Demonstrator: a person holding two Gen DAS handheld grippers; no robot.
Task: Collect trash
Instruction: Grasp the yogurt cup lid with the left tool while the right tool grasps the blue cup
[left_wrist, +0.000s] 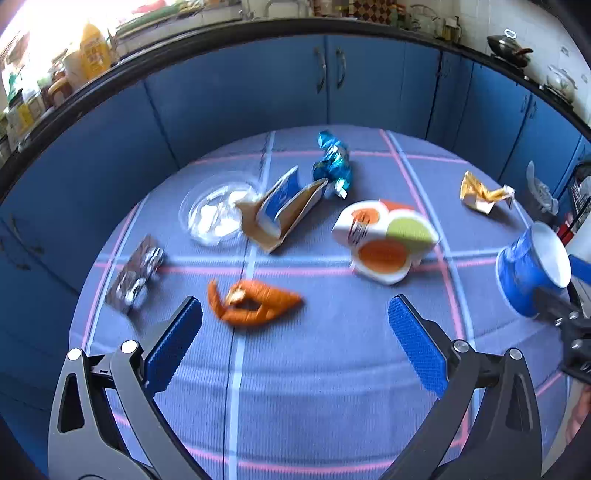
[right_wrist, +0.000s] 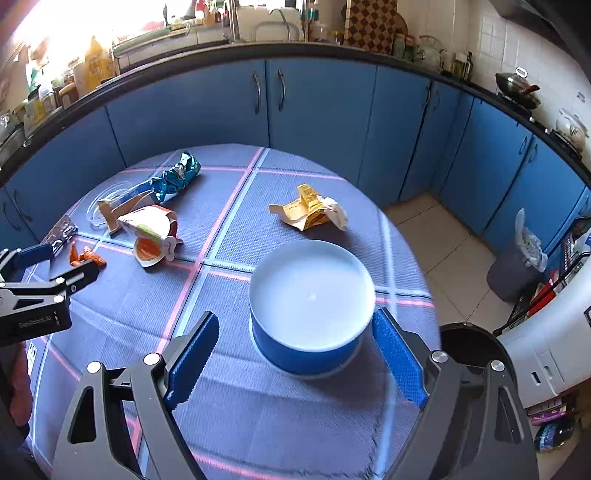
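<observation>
My left gripper (left_wrist: 295, 314) is open and empty above the round blue plaid table (left_wrist: 314, 387), just short of an orange wrapper (left_wrist: 255, 302). Trash lies beyond it: a foil blister pack (left_wrist: 135, 277), a clear plastic lid (left_wrist: 218, 210), a torn blue carton (left_wrist: 284, 208), a teal wrapper (left_wrist: 332, 166), a white and orange box (left_wrist: 384, 243) and a yellow wrapper (left_wrist: 484, 192). My right gripper (right_wrist: 295, 336) is open, its fingers on either side of a blue paper cup (right_wrist: 310, 299), apart from it. The cup also shows in the left wrist view (left_wrist: 532, 273).
Blue cabinets (right_wrist: 314, 110) curve behind the table. A black bin (right_wrist: 472, 343) stands at the table's right edge, and a grey bin with a bag (right_wrist: 517, 266) stands on the tiled floor. The yellow wrapper (right_wrist: 310, 210) lies beyond the cup.
</observation>
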